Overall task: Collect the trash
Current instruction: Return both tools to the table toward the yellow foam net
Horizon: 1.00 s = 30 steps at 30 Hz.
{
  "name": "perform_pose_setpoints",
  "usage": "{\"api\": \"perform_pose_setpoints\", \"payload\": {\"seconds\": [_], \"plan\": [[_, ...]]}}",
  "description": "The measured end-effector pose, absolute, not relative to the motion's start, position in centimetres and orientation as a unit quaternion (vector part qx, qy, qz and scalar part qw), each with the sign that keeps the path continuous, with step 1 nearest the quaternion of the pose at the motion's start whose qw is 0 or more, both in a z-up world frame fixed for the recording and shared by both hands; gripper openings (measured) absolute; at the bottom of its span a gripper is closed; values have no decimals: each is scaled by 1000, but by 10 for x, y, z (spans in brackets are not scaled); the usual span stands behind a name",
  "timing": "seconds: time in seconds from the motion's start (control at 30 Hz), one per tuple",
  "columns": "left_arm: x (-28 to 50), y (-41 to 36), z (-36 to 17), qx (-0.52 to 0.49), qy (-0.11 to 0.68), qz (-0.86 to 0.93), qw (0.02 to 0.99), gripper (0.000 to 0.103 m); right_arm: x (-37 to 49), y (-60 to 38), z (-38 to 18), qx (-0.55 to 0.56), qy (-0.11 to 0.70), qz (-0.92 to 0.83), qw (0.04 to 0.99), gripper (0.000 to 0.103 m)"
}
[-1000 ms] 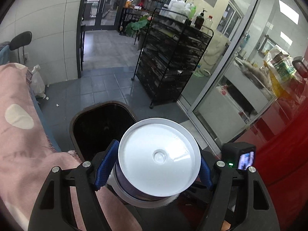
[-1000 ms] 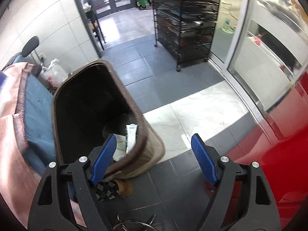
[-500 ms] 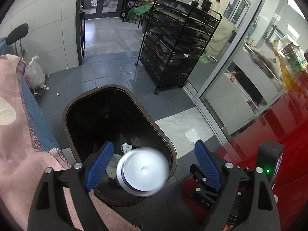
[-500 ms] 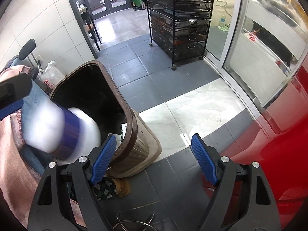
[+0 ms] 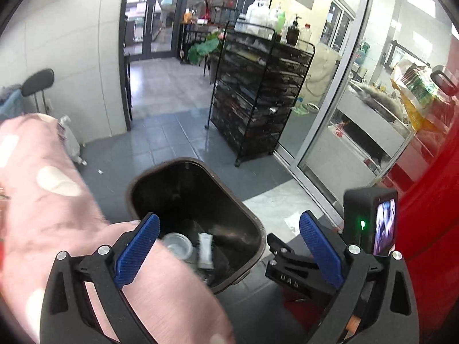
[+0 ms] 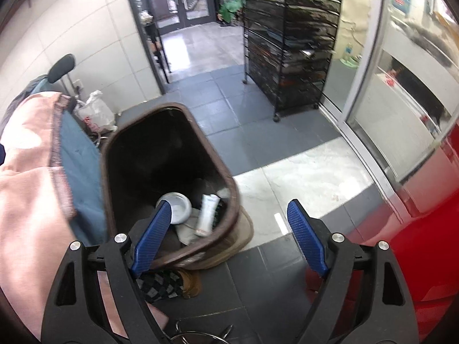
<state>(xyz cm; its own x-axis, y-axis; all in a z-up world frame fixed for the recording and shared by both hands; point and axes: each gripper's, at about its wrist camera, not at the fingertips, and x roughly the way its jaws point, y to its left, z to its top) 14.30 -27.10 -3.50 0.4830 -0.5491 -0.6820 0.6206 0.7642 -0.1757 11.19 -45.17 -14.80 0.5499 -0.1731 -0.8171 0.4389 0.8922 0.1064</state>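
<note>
A brown trash bin [image 5: 252, 229] stands on the floor below me; it also shows in the right wrist view [image 6: 229, 189]. Inside lie a round white-lidded container [image 5: 178, 246] [image 6: 178, 206] and a white tube [image 5: 205, 250] [image 6: 206, 215] on crumpled trash. My left gripper [image 5: 226, 252] is open and empty above the bin's near rim. My right gripper [image 6: 229, 238] is open and empty over the bin's right side.
A pink blanket [image 5: 43, 195] and blue cloth [image 6: 80, 166] lie at the left. A black wire rack [image 5: 258, 100] stands ahead. A red counter [image 6: 416, 243] is at the right. A white bag [image 6: 94, 114] sits by the wall. Patterned slippers [image 6: 169, 283] lie by the bin.
My left gripper opened and let go of the white-lidded container, which fell into the bin. The left gripper then tilted up a little. The right gripper stayed open.
</note>
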Motion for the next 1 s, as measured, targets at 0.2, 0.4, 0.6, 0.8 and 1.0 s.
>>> {"api": "perform_pose_setpoints", "payload": {"seconds": [0.2,0.4,0.6,0.8,1.0], "plan": [[122,-223,-20,38,345,-307,886,97,120,-414,-121,125,420,-129,890,83],[107,-174,-13,42,321,-239,916,97,128,-368,-97,98,400,-63,909,83],[105,-121,-11,32,322,-172,931,97,134,-323,-79,72,388,-9,919,83],[119,-61,-24,-9,365,-109,924,96,143,-284,-62,45,380,41,923,83],[130,-31,-37,-5,394,-79,916,95,153,-253,-47,28,371,87,924,83]]}}
